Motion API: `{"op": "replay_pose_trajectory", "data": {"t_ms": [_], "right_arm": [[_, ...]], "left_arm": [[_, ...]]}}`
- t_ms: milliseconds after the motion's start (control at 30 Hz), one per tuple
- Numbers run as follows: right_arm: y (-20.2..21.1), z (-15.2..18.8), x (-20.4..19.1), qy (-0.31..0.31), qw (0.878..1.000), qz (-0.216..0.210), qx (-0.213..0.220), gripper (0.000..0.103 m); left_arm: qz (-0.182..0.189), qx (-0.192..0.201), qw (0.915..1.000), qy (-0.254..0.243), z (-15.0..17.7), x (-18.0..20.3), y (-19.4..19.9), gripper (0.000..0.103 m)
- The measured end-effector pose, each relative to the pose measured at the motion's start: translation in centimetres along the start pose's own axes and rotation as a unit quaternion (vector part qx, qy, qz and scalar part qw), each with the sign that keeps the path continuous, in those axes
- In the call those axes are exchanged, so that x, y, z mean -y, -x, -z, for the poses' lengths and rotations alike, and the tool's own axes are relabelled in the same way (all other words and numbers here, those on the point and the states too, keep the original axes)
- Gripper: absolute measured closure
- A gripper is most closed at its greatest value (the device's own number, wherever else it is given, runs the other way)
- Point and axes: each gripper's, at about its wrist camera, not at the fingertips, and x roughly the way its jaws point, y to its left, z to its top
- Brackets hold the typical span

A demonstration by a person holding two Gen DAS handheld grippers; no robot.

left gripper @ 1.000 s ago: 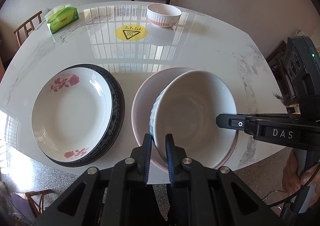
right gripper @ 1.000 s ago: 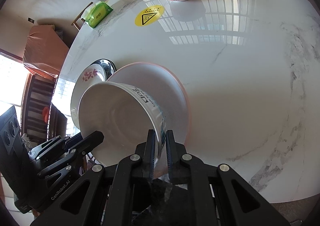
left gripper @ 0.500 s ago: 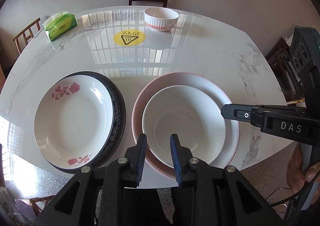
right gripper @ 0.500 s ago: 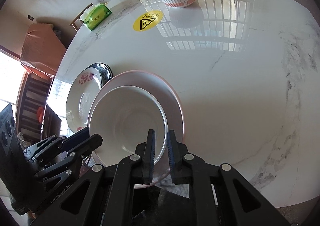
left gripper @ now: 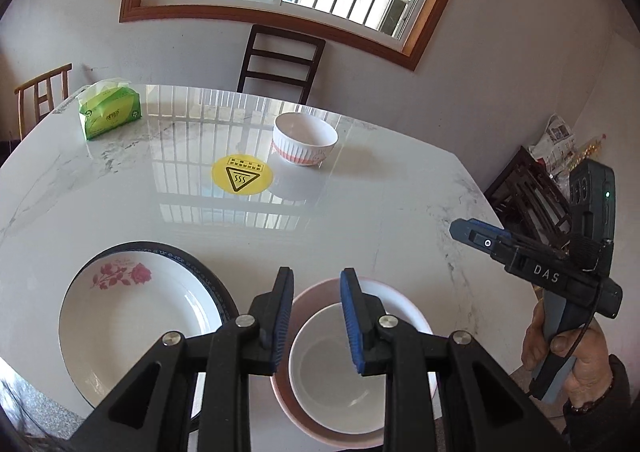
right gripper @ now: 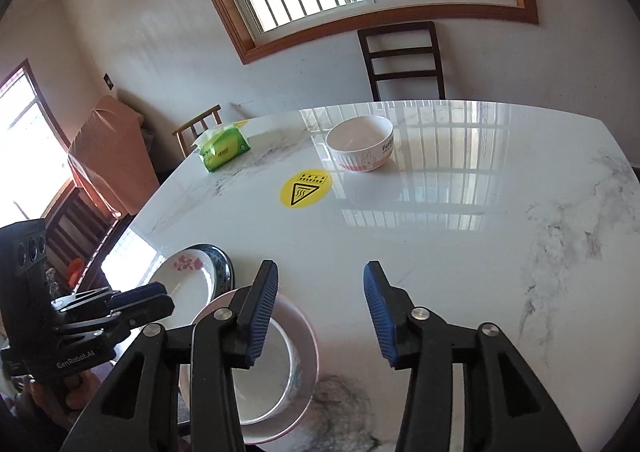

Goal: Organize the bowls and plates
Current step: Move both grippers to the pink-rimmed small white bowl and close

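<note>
Two stacks sit at the near edge of the marble table (left gripper: 360,212). At seven o'clock, a rose-printed plate (left gripper: 132,324) lies on a dark-rimmed plate (left gripper: 208,272). At six o'clock, a white bowl (left gripper: 332,376) rests in a pink-rimmed plate (left gripper: 404,300). Above it the left gripper (left gripper: 316,320) hangs slightly parted, holding nothing. At twelve o'clock stands a pink-banded bowl (left gripper: 305,138). At three o'clock the right gripper (right gripper: 320,312) is opening, nothing between its jaws.
</note>
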Motion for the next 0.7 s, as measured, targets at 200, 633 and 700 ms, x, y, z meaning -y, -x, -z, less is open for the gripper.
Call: {"op": "replay_pose_trajectory", "data": {"t_ms": [200, 633, 700], "right_arm": [[-3.5, -1.8, 2.9, 0.009, 0.996, 0.076, -0.043, 0.054], [-13.6, -11.1, 11.4, -0.138, 0.971, 0.013, -0.193, 0.05], [-14.9, -12.7, 11.6, -0.136, 0.971, 0.019, -0.197, 0.05]], "left_arm": [[-0.001, -0.11, 0.9939, 0.003, -4.1, -2.1, -5.7, 0.078], [0.015, -0.214, 0.975, 0.059, -16.6, -4.9, -16.5, 0.058], [0.005, -0.213, 0.9755, 0.056, -18.0, -4.6, -17.8, 0.056]]}}
